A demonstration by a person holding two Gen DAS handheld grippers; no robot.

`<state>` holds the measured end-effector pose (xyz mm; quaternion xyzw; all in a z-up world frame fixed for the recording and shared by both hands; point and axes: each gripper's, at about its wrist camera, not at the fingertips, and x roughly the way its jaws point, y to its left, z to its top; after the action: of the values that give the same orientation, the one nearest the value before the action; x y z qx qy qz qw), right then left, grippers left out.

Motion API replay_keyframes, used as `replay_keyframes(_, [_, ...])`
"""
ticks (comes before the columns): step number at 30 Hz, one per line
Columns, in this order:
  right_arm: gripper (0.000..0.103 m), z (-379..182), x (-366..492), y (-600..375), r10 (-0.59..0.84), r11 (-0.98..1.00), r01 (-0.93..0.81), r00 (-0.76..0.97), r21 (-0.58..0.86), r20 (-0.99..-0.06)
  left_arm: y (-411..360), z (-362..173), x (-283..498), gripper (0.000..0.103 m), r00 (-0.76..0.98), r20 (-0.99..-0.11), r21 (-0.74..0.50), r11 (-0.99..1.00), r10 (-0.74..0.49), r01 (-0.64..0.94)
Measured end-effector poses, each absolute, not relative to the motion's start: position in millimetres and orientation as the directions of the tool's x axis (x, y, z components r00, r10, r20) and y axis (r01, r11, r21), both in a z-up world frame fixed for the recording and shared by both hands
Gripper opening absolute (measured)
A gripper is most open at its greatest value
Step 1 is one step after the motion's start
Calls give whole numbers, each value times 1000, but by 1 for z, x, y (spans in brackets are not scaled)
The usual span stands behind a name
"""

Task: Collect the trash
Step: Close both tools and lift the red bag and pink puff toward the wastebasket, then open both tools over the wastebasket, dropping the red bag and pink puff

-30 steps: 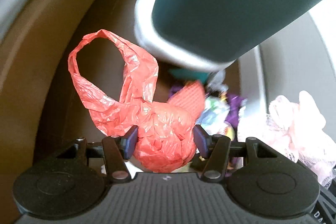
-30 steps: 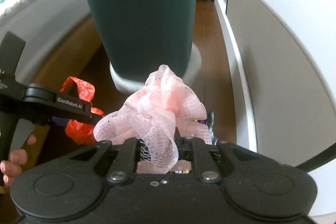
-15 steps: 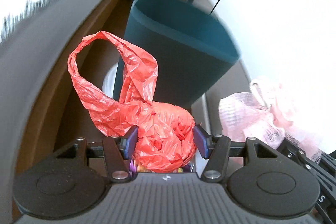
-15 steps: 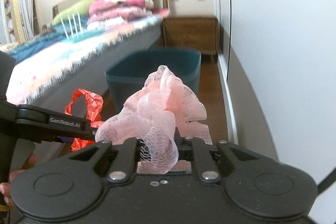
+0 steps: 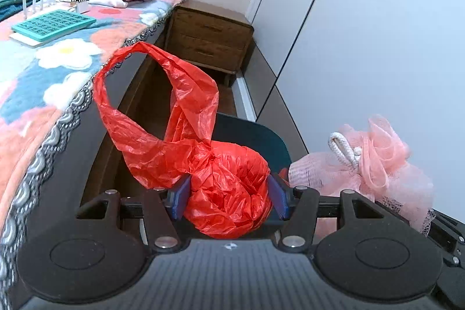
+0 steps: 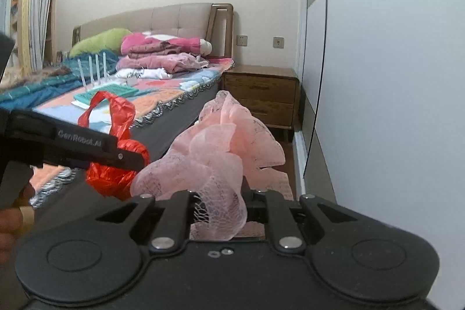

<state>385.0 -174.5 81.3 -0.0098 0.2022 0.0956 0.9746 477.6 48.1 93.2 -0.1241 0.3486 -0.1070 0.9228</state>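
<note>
A crumpled red plastic bag sits between the blue pads of my left gripper, which is shut on its balled part; its looped handle stands up to the left. The same red bag shows beside the left gripper's finger in the right wrist view. My right gripper is shut on a pink mesh bath pouf; its fingertips are hidden by the mesh. The pouf, with a white cord loop, hangs to the right in the left wrist view. A dark teal bin lies below, behind the bag.
A bed with a flowered cover runs along the left, bearing folded clothes and a teal tray. A wooden nightstand stands at the far end. White wardrobe doors line the right. A narrow strip of wood floor lies between.
Both grippers have risen with their loads. The teal bin, which filled the views a second ago, has dropped low and nearly out of sight; the bed top and far wall have come into view.
</note>
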Motion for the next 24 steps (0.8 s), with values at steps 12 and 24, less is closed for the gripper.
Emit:
replay_keyframes(12, [13,33,463,-139,102,963,-220,832,-154,-546,28,67,557,56,695,-687,-169,977,-213,133])
replay_keyframes(24, [18,-7,507,-123,98,944,-283,733,-170,-673,-7,10,602,56,615,-772,-40,978,-160,205])
